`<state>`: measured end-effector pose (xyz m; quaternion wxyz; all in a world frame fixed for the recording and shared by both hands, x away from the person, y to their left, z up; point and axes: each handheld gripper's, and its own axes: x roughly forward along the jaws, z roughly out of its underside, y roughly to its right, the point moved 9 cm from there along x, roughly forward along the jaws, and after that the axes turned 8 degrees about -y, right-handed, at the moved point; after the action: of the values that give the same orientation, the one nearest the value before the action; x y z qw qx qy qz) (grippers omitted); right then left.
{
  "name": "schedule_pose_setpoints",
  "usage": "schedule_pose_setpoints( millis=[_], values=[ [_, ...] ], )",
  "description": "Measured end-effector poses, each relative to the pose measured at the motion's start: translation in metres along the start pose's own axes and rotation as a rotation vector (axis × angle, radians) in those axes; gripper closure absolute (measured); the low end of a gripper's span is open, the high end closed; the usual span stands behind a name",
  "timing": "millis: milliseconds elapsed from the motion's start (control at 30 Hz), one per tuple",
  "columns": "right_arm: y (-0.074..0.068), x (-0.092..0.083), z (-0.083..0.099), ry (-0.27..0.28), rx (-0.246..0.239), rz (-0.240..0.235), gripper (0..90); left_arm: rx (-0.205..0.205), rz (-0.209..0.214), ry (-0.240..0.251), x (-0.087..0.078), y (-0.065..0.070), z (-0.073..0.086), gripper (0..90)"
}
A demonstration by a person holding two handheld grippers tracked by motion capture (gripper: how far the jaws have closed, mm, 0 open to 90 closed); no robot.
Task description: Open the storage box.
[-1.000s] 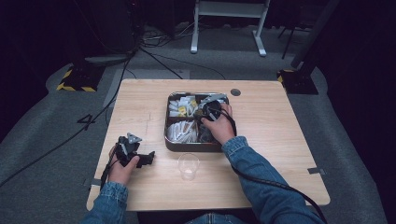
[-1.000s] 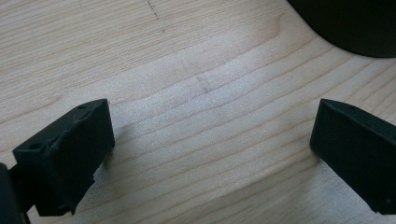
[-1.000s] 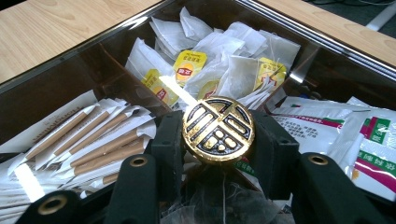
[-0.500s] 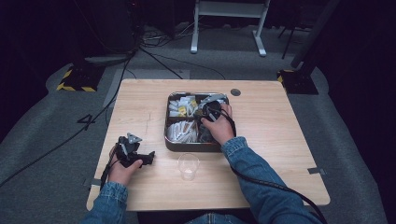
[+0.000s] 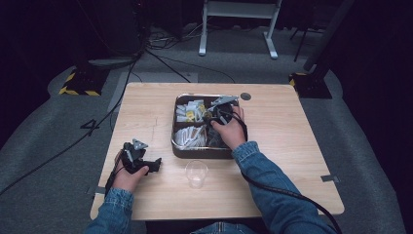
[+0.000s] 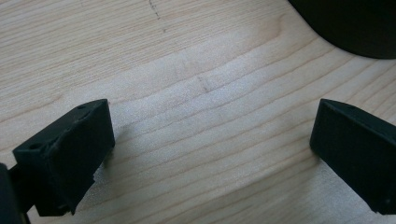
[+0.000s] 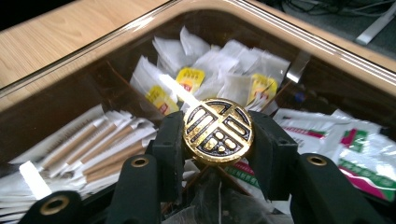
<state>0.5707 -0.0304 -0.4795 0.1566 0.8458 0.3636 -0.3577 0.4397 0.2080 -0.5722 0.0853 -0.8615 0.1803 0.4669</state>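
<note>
Resting on the wooden table [image 5: 287, 146], a dark box [image 5: 195, 151] with a shiny metal rim sits near the middle, and my right gripper [image 5: 217, 113] is over it, with my hand behind it on the near side. In the right gripper view a clear glass lid [image 7: 70, 93] with a pale frame covers the box, and the round gold knob [image 7: 218, 130] at its centre sits squarely between my two black jaws. Both jaws press against the knob's sides, one on each flank, so I am pinching it. The knob stands up from the glass, touching both pads, right at the tips of the gripper.

That knob is a flat gold disc with a raised pattern of bars and small blocks set against black, ringed by a bright gold edge. Beneath the glass lie white paper sachets with yellow labels [image 7: 190, 77] in the far compartment, long paper-wrapped sticks [image 7: 93, 140] in another, and white packets printed in green and pink [image 7: 355, 144] in a third.

My left gripper [image 5: 155, 165] lies low on the table near the front left corner, well apart from the box, its jaws spread wide over bare wood with nothing between them. A small clear plastic cup [image 5: 196, 173] stands upright just in front of the box, between my two forearms.
</note>
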Motion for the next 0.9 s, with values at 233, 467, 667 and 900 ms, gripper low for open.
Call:
schedule_pose_setpoints(
  millis=[233, 467, 667, 900],
  values=[
    [0.005, -0.036, -0.011, 0.054, 0.000, -0.003, 58.8, 0.030, 0.024, -0.001, -0.001, 0.002, 0.002, 0.0],
    [0.012, -0.057, -0.009, 0.065, -0.014, 0.005, 58.8, 0.030, 0.021, -0.002, -0.001, 0.001, 0.002, 0.0],
    [0.016, -0.073, -0.001, 0.091, -0.023, 0.009, 58.8, 0.026, 0.020, -0.001, -0.001, 0.002, 0.002, 0.0],
    [0.032, -0.102, 0.023, 0.108, -0.033, 0.023, 58.8, 0.022, 0.021, 0.002, -0.001, 0.002, 0.002, 0.0]
  ],
)
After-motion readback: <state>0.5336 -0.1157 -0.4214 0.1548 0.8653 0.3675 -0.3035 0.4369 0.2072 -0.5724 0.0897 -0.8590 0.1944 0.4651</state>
